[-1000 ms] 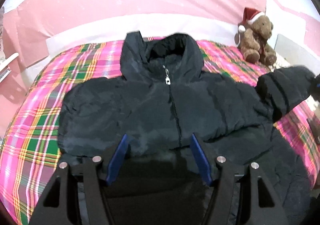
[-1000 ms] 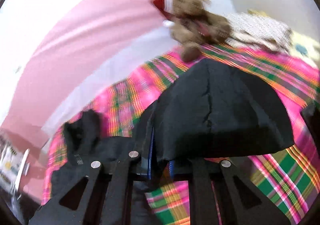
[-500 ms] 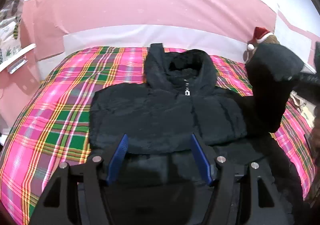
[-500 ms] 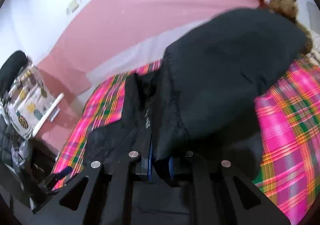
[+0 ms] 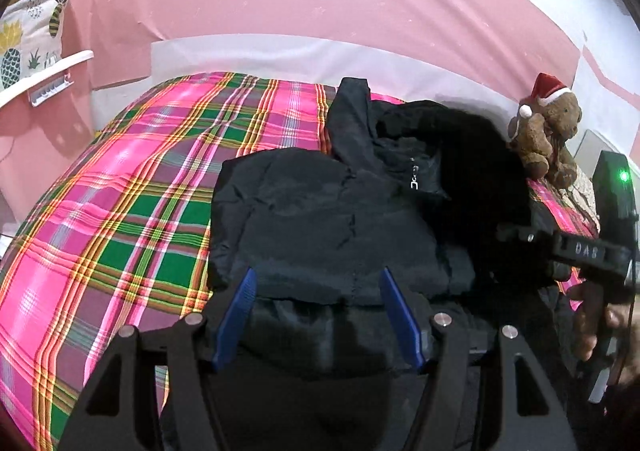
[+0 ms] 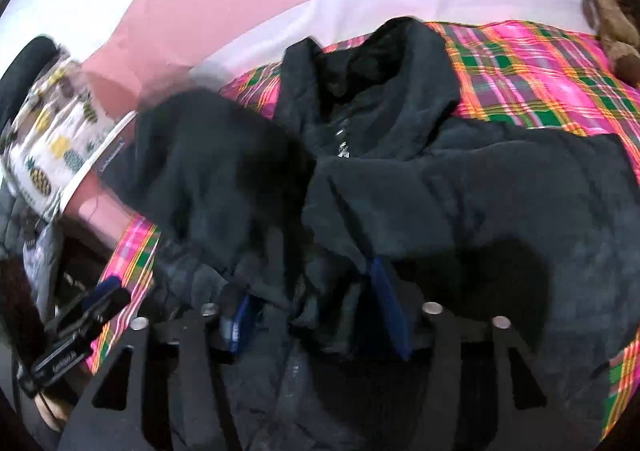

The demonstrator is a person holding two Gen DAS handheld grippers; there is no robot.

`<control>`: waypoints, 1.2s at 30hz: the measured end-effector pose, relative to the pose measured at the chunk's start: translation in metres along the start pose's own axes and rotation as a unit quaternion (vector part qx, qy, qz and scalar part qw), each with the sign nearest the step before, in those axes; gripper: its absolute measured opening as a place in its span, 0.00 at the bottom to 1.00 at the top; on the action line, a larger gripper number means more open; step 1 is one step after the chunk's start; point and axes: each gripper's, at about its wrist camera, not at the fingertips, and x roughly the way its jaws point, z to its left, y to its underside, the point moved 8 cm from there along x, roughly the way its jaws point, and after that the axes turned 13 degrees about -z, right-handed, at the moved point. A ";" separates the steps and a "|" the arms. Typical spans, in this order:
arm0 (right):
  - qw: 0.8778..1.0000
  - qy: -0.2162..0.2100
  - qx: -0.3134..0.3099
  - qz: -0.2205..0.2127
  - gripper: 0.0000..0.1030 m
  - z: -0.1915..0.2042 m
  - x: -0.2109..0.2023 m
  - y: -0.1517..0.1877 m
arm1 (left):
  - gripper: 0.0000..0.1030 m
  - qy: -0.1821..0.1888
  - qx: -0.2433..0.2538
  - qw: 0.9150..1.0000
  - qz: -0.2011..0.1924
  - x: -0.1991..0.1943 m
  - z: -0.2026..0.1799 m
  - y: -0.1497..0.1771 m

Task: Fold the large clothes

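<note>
A black hooded puffer jacket [image 5: 320, 211] lies front up on the pink plaid bedcover [image 5: 132, 211], zip pull near the collar. My left gripper [image 5: 317, 279] hovers over the jacket's lower front, jaws open with nothing pinched. At the right edge of the left wrist view a hand holds my right gripper [image 5: 520, 237] low over the jacket. The right sleeve [image 5: 480, 179] is folded across the chest. In the right wrist view my right gripper [image 6: 312, 291] has its jaws opening, with loose sleeve cloth [image 6: 208, 163] still bunched between the blue pads [image 6: 390, 303].
A brown teddy bear in a red Santa hat [image 5: 548, 135] sits at the bed's far right corner. A pineapple-print cloth [image 5: 28, 23] hangs at the left above a white shelf [image 5: 52, 71]. The pink wall [image 5: 320, 3] runs behind the bed.
The right gripper carried the sleeve from the bed's right side over onto the jacket's chest, came down, and its jaws parted. The left gripper drifted sideways, staying open.
</note>
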 end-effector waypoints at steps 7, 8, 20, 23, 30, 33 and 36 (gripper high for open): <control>0.999 -0.032 -0.036 -0.013 0.59 0.025 -0.015 -0.002 | 0.64 0.010 0.009 1.000 -0.006 -0.004 -0.012 -0.011; 0.998 -0.037 -0.038 -0.018 0.59 0.027 -0.020 -0.004 | 0.64 0.013 0.010 1.000 -0.007 -0.004 -0.015 -0.014; 0.994 0.076 -0.045 -0.065 0.59 -0.057 -0.074 -0.023 | 0.58 0.069 0.049 0.996 0.007 0.036 -0.082 -0.026; 0.988 0.132 -0.032 -0.069 0.59 -0.101 -0.079 -0.022 | 0.43 0.068 0.070 0.995 0.026 0.061 -0.096 -0.015; 0.985 0.170 -0.011 -0.015 0.53 -0.152 -0.032 0.010 | 0.36 0.039 0.067 0.994 0.075 0.118 -0.075 0.023; 0.983 0.184 -0.027 -0.012 0.53 -0.153 -0.021 0.016 | 0.36 0.029 0.087 0.993 0.071 0.120 -0.078 0.026; 0.984 0.180 -0.017 -0.004 0.53 -0.156 -0.026 0.015 | 0.36 0.024 0.089 0.993 0.069 0.116 -0.078 0.025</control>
